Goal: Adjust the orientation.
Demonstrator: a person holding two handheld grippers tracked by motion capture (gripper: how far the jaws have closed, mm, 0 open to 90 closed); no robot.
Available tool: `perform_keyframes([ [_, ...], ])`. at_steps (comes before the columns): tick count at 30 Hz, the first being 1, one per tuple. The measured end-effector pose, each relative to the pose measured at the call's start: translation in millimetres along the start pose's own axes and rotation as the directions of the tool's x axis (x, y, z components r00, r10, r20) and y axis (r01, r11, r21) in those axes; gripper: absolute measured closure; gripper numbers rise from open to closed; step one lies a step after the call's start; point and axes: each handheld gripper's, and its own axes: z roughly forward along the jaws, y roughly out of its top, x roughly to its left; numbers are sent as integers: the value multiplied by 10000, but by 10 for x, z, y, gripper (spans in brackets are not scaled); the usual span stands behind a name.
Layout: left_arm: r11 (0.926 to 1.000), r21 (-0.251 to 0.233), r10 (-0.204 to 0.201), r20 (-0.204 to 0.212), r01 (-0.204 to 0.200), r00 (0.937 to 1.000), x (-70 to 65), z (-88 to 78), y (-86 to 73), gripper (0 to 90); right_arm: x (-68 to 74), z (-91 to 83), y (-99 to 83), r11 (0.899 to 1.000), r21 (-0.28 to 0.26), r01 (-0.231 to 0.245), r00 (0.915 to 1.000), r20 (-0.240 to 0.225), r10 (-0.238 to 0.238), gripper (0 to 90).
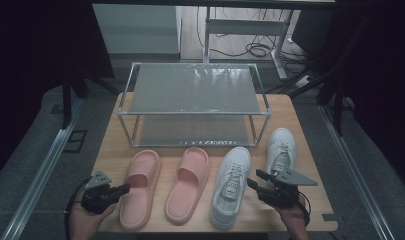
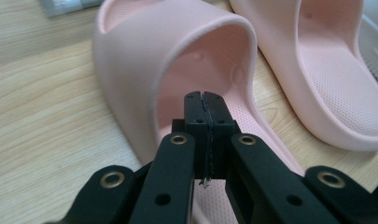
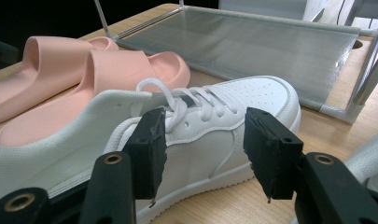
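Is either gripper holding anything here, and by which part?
Nothing is held: the left gripper is shut empty before a pink slipper; the right gripper is open.

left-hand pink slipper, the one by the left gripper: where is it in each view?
High view: left pink slipper, lower left, beside the left gripper.
Left gripper view: centre, strap arching over the shut jaws.
Right gripper view: far left.
Shared landmark: the other pink slipper beside it.

Matt pink foam slipper (image 2: 177,60), white leather-look sneaker (image 3: 214,126) with cloth laces, pale wood-grain table (image 2: 46,116).
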Motion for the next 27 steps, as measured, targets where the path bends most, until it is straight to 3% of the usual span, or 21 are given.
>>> perform_keyframes([
  [27,9989,79,-452,-243,454,9987,197,152,6,900,-6,-28,0,9997,-238,-27,9996,265,33,499],
])
